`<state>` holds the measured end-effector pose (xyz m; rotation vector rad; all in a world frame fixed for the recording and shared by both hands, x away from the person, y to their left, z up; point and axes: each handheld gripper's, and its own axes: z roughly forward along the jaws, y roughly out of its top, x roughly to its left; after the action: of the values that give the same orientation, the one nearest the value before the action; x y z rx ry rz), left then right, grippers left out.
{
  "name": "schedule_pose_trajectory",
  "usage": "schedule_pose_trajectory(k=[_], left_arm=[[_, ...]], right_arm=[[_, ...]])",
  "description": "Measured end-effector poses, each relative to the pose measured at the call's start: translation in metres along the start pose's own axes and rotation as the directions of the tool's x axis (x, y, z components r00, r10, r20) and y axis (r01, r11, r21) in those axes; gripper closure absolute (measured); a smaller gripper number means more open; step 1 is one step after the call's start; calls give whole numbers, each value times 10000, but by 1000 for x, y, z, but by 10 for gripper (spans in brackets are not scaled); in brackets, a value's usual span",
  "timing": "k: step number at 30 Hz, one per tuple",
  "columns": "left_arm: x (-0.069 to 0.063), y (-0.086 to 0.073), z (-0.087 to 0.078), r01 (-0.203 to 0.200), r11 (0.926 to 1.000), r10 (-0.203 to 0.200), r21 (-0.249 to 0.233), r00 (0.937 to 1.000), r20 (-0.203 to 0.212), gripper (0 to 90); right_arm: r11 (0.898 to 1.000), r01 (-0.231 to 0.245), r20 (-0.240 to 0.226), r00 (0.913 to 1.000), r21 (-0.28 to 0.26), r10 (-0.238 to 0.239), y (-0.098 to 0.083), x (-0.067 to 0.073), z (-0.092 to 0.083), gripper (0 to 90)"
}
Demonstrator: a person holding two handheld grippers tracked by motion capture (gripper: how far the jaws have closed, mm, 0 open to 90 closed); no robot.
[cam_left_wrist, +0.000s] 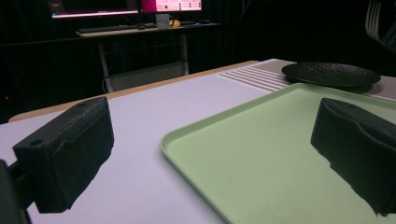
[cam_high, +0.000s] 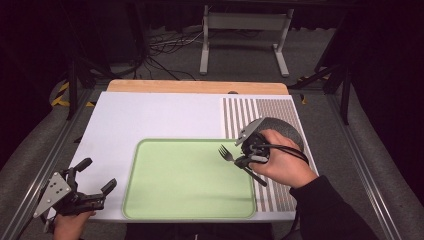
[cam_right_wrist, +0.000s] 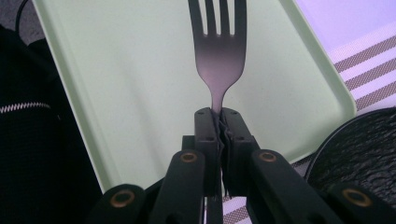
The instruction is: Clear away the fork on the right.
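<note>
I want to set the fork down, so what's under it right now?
Under the fork, held in the right gripper, lies the bare green tray. Nothing else shows on the tray beneath its prongs. The fork's handle is hidden between the closed jaws, and the gripper covers the tray below it.

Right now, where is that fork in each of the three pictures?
High view: the fork is right of centre, gripped by the right gripper, tines over the green tray's right part.
Left gripper view: pale tines, probably the fork, at the top right corner, cut off by the edge.
Right gripper view: the fork stands at top centre, its neck pinched between the jaws.
Shared landmark: the green tray, with the dark round plate beside it.
</note>
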<state>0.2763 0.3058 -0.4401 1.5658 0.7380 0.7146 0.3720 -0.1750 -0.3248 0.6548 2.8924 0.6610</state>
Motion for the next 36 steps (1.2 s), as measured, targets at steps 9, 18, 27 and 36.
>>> schedule_pose_trajectory(k=[9, 18, 27, 36], left_arm=[[0, 0, 0, 27, 10000, -27, 9, 10000, 27, 0], [0, 0, 0, 42, 10000, -42, 6, 10000, 57, 0], [0, 0, 0, 39, 10000, -39, -17, 10000, 56, 0], [1, 0, 0, 47, 10000, -47, -29, 10000, 52, 0]], right_arm=[[9836, -1790, -91, 9838, -230, 1789, 4, 1, 6, 865], [9569, -2900, -18, 9570, -134, 2900, 6, 0, 13, 865], [9160, -4011, 42, 9160, -55, 4012, 8, -3, 19, 864], [8612, -5082, 180, 8611, 13, 5081, 9, -8, 31, 864]])
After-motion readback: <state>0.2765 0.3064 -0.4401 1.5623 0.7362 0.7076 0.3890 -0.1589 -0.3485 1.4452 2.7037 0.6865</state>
